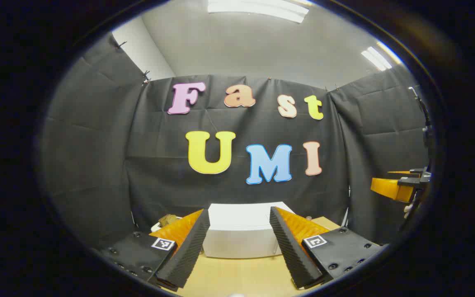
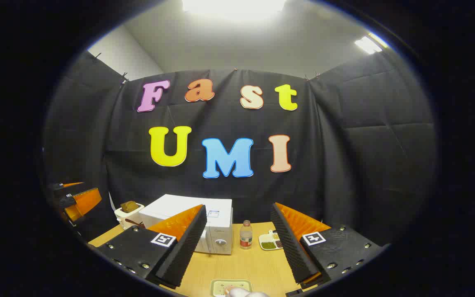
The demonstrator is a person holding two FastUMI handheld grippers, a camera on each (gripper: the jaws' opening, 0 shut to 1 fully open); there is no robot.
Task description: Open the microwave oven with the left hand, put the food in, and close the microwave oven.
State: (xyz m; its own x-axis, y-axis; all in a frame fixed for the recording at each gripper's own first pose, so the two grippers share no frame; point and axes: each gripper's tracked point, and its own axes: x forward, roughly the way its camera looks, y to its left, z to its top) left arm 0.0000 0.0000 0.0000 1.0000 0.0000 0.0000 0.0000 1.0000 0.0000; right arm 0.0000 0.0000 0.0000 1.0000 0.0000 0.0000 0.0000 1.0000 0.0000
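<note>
The microwave oven (image 2: pixel 204 229) sits shut on the table (image 2: pixel 258 264). The food (image 2: pixel 237 291) waits on a plate (image 2: pixel 231 285). The left gripper (image 1: pixel 239 247) and the right gripper (image 2: pixel 237 247) are both spread wide, holding nothing.

Smooth wooden table (image 2: pixel 258 264), glossy microwave (image 2: pixel 217 231).

A light wooden table (image 2: pixel 258 264) carries a boxy white microwave oven (image 2: pixel 204 225), a white toaster holding bread (image 2: pixel 128 214) beside it, a small clear bottle (image 2: pixel 245 235), a white divided dish (image 2: pixel 271 240), and a pale green tray (image 2: pixel 230 285) at the near edge.
</note>
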